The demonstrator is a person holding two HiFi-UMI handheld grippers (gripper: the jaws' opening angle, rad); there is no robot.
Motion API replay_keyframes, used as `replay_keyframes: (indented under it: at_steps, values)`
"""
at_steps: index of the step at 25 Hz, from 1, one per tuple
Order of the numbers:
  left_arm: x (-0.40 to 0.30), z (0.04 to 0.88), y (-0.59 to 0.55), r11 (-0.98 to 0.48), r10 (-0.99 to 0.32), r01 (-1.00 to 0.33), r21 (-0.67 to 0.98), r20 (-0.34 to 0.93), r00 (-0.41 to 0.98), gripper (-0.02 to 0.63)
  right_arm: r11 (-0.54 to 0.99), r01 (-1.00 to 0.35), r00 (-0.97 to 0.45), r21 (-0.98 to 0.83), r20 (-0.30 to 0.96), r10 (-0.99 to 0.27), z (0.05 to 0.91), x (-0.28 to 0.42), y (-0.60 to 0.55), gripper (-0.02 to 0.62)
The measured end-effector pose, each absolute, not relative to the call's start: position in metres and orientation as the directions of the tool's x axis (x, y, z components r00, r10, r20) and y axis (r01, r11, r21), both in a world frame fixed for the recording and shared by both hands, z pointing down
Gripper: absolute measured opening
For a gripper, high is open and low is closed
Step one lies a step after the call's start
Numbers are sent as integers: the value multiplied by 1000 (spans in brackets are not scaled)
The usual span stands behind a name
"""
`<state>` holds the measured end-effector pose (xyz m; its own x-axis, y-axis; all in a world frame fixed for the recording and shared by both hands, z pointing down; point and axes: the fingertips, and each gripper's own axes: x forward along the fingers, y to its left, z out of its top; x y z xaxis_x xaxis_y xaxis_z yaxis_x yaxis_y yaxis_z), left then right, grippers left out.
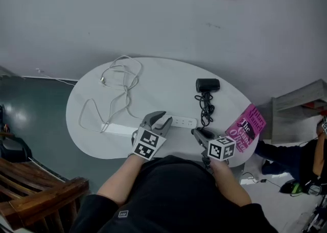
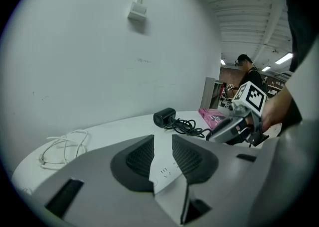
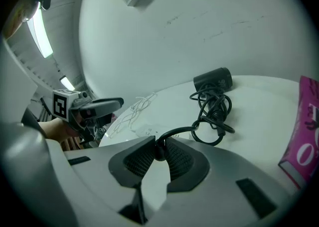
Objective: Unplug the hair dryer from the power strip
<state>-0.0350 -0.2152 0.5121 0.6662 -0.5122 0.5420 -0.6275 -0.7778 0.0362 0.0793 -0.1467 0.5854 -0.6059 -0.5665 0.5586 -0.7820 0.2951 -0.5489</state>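
The black hair dryer (image 1: 208, 85) lies on the white oval table (image 1: 153, 81), its cord (image 1: 206, 108) coiled in front of it. The white power strip (image 1: 181, 122) lies near the table's front edge. My left gripper (image 1: 164, 119) hangs open just above the strip's left part; in the left gripper view the strip (image 2: 164, 173) shows between the parted pads, untouched. My right gripper (image 1: 196, 133) sits right of the strip's end, shut on the dryer's black plug (image 3: 159, 152). The cord (image 3: 214, 116) runs from the plug back to the dryer (image 3: 214, 79). The plug is apart from the strip.
A pink book (image 1: 247, 127) lies at the table's right edge. The strip's white cable (image 1: 122, 81) loops over the table's left half. A wooden chair (image 1: 36, 191) stands at the lower left, and a person (image 1: 294, 155) is at the right.
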Motion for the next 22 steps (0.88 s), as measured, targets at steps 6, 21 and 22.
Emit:
replay_keyframes:
  at_steps: [6, 21, 22]
  values:
    - [-40, 485, -225, -759, -555, -650, 34, 490, 673, 110, 279, -776, -616, -566, 584, -529, 606, 77, -143, 72]
    - [-65, 412, -233, -677, -659, -725, 126, 335, 673, 92, 203, -799, -576, -566, 623, -529, 632, 92, -123, 74]
    - [-66, 408, -234, -675, -662, -726, 131, 327, 674, 92, 194, -803, -568, -564, 624, -537, 632, 96, -122, 74]
